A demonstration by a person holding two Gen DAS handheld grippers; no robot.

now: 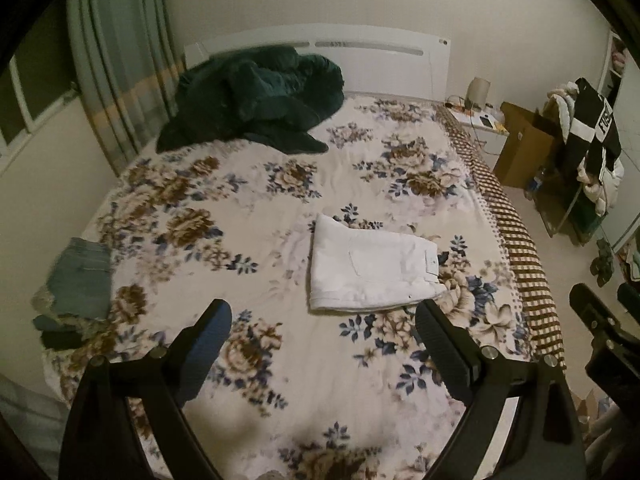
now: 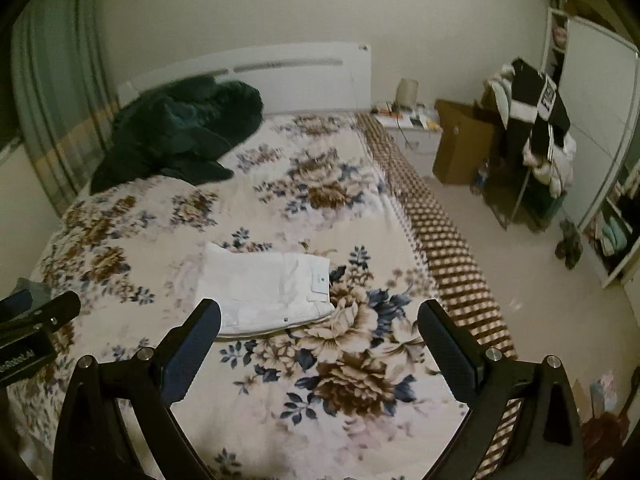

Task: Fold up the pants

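White pants (image 1: 372, 268) lie folded into a compact rectangle on the floral bedspread (image 1: 248, 208), waistband end toward the right bed edge. They also show in the right wrist view (image 2: 264, 288). My left gripper (image 1: 324, 316) is open and empty, held above the bed just in front of the pants. My right gripper (image 2: 320, 316) is open and empty, also held above the bed near the pants' front edge. The right gripper shows at the right edge of the left wrist view (image 1: 600, 320); the left gripper shows at the left edge of the right wrist view (image 2: 40, 312).
A dark green blanket (image 1: 260, 96) is heaped near the white headboard (image 1: 360, 56). A stack of folded jeans (image 1: 80, 276) sits at the bed's left edge. A nightstand (image 1: 480, 120), cardboard box (image 1: 524, 144) and clothes rack (image 1: 592, 148) stand right of the bed.
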